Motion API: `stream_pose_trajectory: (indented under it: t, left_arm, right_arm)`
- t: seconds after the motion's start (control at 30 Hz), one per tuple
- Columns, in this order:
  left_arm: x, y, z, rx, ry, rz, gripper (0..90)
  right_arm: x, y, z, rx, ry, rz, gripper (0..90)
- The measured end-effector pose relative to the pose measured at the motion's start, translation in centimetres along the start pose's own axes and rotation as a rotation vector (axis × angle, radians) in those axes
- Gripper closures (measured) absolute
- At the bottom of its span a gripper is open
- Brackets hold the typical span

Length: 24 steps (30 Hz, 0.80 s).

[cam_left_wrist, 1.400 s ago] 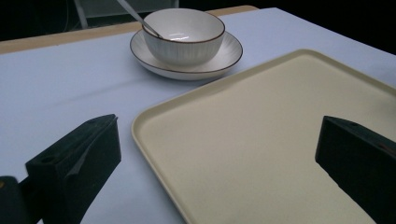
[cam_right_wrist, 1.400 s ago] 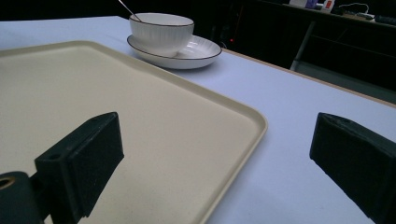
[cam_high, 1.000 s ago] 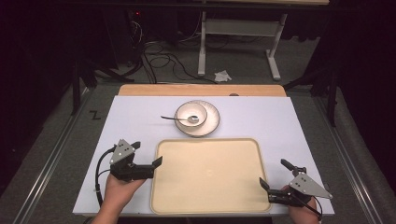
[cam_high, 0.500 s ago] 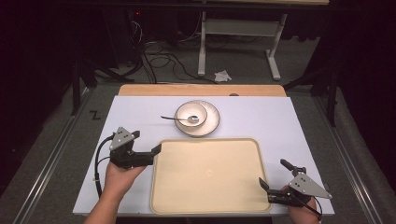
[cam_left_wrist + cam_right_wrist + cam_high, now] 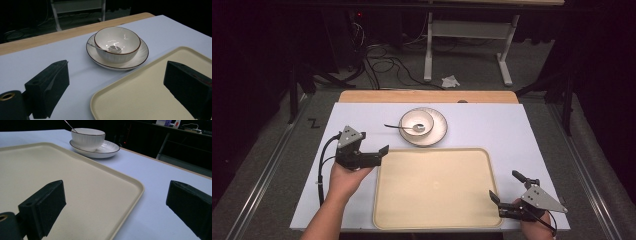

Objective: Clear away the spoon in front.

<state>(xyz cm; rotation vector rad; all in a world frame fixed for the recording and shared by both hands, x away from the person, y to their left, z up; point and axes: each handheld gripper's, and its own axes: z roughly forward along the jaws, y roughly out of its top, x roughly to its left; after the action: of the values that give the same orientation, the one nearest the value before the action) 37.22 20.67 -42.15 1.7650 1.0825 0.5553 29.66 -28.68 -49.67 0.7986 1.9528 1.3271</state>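
Bowl with spoon, on plate, just beyond tray. Left gripper: jaws open, nearer, bowl ahead-right. Right gripper: open, far corner. Spoon handle points left.

Bright overhead light on the table, dark surroundings; glare inside the bowl.
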Motion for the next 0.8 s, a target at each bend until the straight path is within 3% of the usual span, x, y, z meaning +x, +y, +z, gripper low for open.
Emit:
stream_pose_trajectory:
  t: [0.3,0.47,0.8]
  left_arm:
    - [0.4,0.9,1.7,0.01,0.009,-0.009,6.9]
    - [1.2,1.8,3.1,0.008,0.008,-0.054,7.2]
    - [1.6,3.3,4.7,0.018,0.025,-0.068,8.5]
  right_arm:
    - [0.1,0.0,0.0,-0.001,0.002,0.001,3.3]
    - [0.0,0.0,0.0,-0.002,0.0,0.004,3.4]
    - [0.0,-0.1,0.1,-0.002,0.002,0.009,3.6]
